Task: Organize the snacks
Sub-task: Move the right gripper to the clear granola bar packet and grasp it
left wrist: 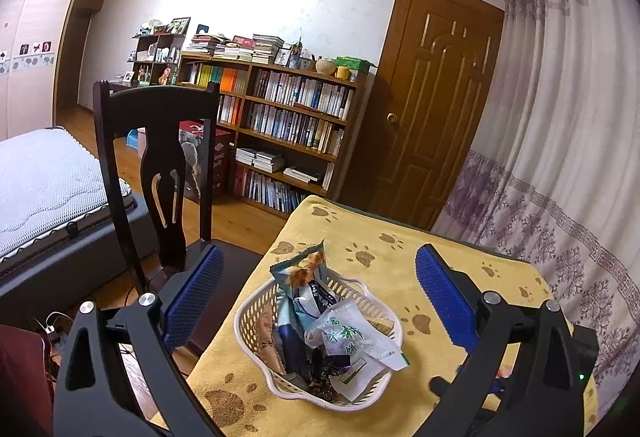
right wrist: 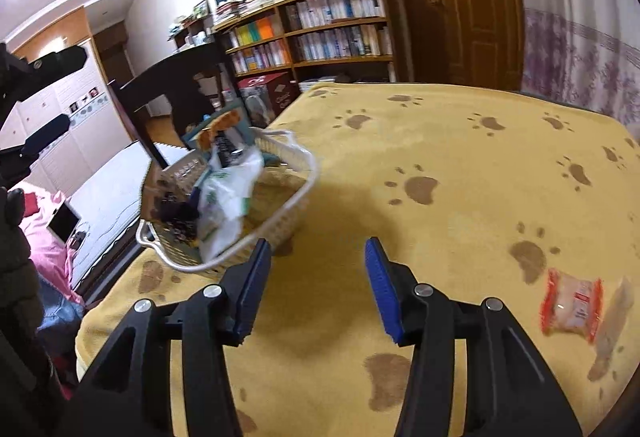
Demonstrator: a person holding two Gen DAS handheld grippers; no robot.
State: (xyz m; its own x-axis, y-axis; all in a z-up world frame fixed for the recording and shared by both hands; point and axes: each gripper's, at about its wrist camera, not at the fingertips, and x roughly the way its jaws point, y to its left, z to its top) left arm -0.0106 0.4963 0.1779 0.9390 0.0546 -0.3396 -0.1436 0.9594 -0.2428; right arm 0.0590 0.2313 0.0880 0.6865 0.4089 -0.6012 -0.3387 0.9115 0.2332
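Observation:
A white plastic basket (left wrist: pixel 256 311) stands near the left edge of a yellow paw-print cloth (left wrist: pixel 400 249) and holds several snack packets, among them a tall blue-green one (left wrist: pixel 304 269) and a white one with green print (left wrist: pixel 348 341). My left gripper (left wrist: pixel 320 269) hovers above the basket, open and empty. In the right wrist view the basket (right wrist: pixel 296 213) sits just ahead and left of my right gripper (right wrist: pixel 318 251), which is open with nothing between its fingers. One orange-edged clear snack packet (right wrist: pixel 572 305) lies alone on the cloth to the right.
A dark wooden chair (left wrist: pixel 160 165) stands against the table's left side, with a bed (left wrist: pixel 48 181) beyond it. A bookshelf (left wrist: pixel 288 121), a brown door (left wrist: pixel 432 97) and a curtain (left wrist: pixel 560 157) line the far side. The left gripper's fingers (right wrist: pixel 52 133) show at the left of the right wrist view.

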